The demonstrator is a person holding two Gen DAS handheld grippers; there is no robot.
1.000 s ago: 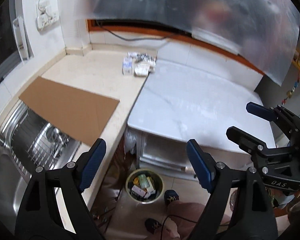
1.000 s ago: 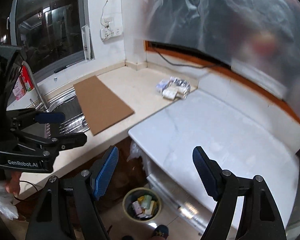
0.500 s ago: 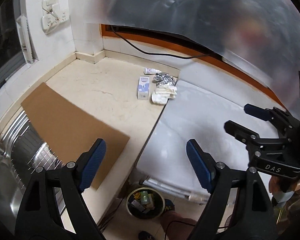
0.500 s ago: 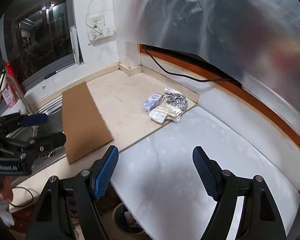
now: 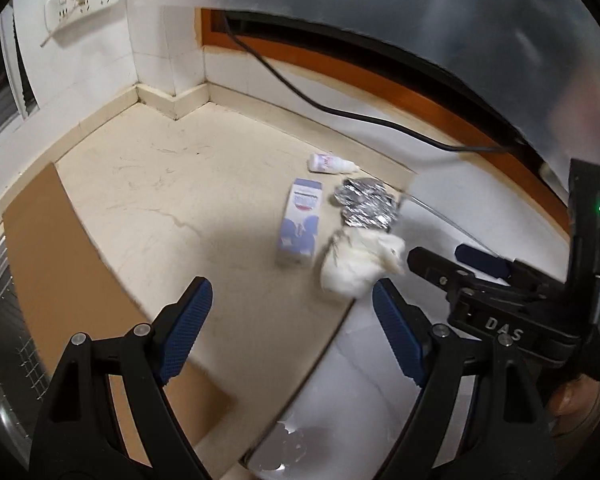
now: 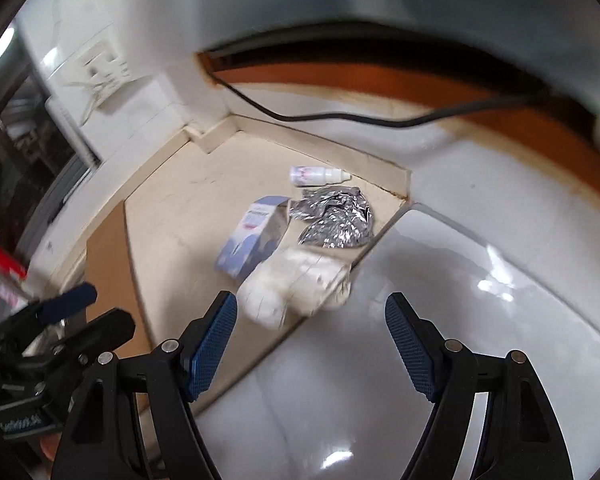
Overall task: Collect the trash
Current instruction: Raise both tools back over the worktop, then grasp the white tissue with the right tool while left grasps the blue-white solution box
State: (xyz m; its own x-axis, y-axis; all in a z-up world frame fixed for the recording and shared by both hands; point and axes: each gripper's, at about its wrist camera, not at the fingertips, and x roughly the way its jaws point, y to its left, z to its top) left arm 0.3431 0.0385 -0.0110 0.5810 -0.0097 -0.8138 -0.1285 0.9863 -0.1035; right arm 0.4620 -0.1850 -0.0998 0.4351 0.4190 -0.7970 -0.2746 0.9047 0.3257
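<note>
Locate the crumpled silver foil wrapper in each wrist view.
Left wrist: crumpled silver foil wrapper right of centre, above the white tissue wad.
Right wrist: wrapper at centre, above the wad.
Shared landmark: pale blue carton just left of it.

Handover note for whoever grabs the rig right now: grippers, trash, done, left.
Left gripper: open, empty, above the beige counter.
Right gripper: open, empty, nearest the white wad.
Trash, all clustered at the counter's edge beside the white slab: white wad, crumpled foil, small carton, little bottle lying behind them. Cardboard sheet lies left, by the sink.
Done: nothing lifted from this cluster.
Left: grab each piece and bin it; the bin is not in view.
</note>
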